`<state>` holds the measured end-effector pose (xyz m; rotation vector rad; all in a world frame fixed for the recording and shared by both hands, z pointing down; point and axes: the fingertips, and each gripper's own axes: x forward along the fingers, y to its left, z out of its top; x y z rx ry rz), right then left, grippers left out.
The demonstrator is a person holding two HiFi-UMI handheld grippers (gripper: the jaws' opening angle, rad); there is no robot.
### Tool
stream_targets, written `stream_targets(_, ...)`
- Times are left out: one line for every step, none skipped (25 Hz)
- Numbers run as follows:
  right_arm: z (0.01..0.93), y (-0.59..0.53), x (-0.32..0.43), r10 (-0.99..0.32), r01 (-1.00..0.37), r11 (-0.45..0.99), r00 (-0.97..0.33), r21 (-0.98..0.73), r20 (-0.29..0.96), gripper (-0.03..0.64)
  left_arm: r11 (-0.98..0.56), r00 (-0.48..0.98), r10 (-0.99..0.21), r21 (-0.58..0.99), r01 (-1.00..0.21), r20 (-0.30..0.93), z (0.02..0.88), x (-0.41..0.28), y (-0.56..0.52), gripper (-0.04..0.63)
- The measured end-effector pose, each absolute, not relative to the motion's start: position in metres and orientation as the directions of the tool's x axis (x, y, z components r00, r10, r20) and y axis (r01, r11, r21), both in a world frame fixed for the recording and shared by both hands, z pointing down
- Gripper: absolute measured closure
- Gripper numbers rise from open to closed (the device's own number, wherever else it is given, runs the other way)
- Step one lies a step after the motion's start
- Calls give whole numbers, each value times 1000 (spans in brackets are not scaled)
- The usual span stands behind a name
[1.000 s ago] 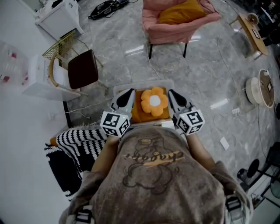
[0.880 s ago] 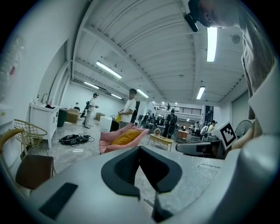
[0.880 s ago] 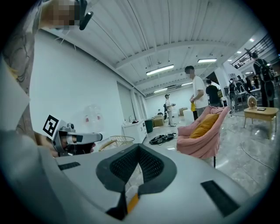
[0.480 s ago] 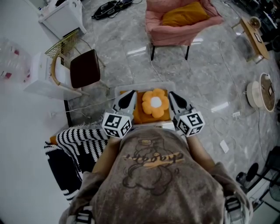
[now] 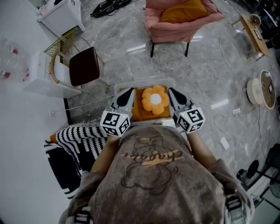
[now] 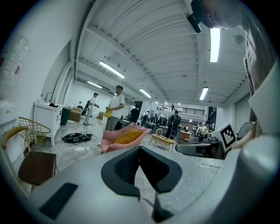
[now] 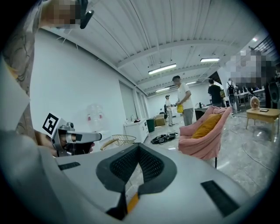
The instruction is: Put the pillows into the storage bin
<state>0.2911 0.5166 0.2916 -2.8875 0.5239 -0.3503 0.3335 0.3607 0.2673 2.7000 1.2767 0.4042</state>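
Observation:
A flower-shaped orange and white pillow (image 5: 155, 99) lies on an orange pillow (image 5: 139, 112) inside the pale storage bin (image 5: 144, 82) on the floor in front of me. My left gripper (image 5: 129, 92) hovers over the bin's left side, shut and holding nothing. Over the right side my right gripper (image 5: 171, 91) is likewise shut and empty. In the left gripper view the jaws (image 6: 139, 149) meet with nothing between them, and so do those in the right gripper view (image 7: 139, 147). A black-and-white striped pillow (image 5: 82, 138) lies on the floor at my left.
A pink armchair (image 5: 180, 22) holding an orange cushion (image 5: 181, 10) stands beyond the bin. A brown-seated chair (image 5: 84, 68) and a wire basket (image 5: 65, 41) are at the left, cables (image 5: 109, 6) on the far floor. Several people stand in the background (image 7: 183, 105).

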Motion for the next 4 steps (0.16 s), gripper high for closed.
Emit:
stream_targets(292,516,291,-368,-325,-920,909,-221,197,615,-635,607,772,227,738,186,268,333,360,591)
stream_targets(293,516,291,-371,-328,-919,907,-219,198,615,-636,608,771,227,737,187,268,333,359,591)
stream_targets(293,516,291,-373,-330,-918,906,-218,199,615,-638,609,770,226,736,188,269,334,359,591)
stream_targets(294,516,291,-375,-333,-918,905,-217,199,615,-639,610,769,226,735,190,270,334,359,591)
